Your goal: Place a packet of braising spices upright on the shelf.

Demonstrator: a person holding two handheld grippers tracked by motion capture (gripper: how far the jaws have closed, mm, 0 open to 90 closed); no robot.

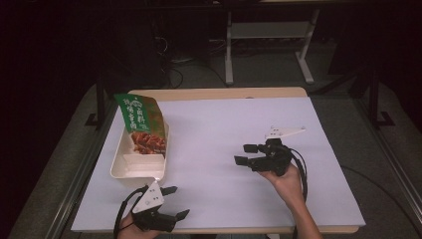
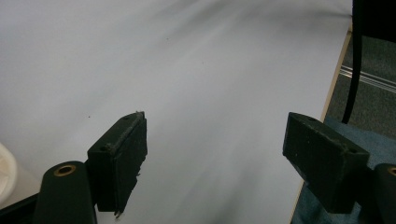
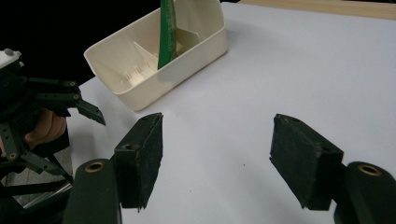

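Both grippers are held released over the white-covered counter (image 1: 224,149), with nothing between their jaws. At the near left edge, the left gripper (image 1: 176,202) is seen with its jaws spread wide, pointing right; bare white sheet lies between its black, rough-faced pads (image 2: 122,158). Right of centre, the right gripper (image 1: 245,154) is held in a hand (image 1: 286,179), its jaws likewise wide apart and aimed left, touching nothing. A cream plastic tray (image 1: 122,167) with inner dividers rests on the counter at the left, just beyond the left gripper and well apart from the right one. A glossy green snack bag (image 1: 142,122), printed with a food picture, is propped tilted in the tray's far compartment.
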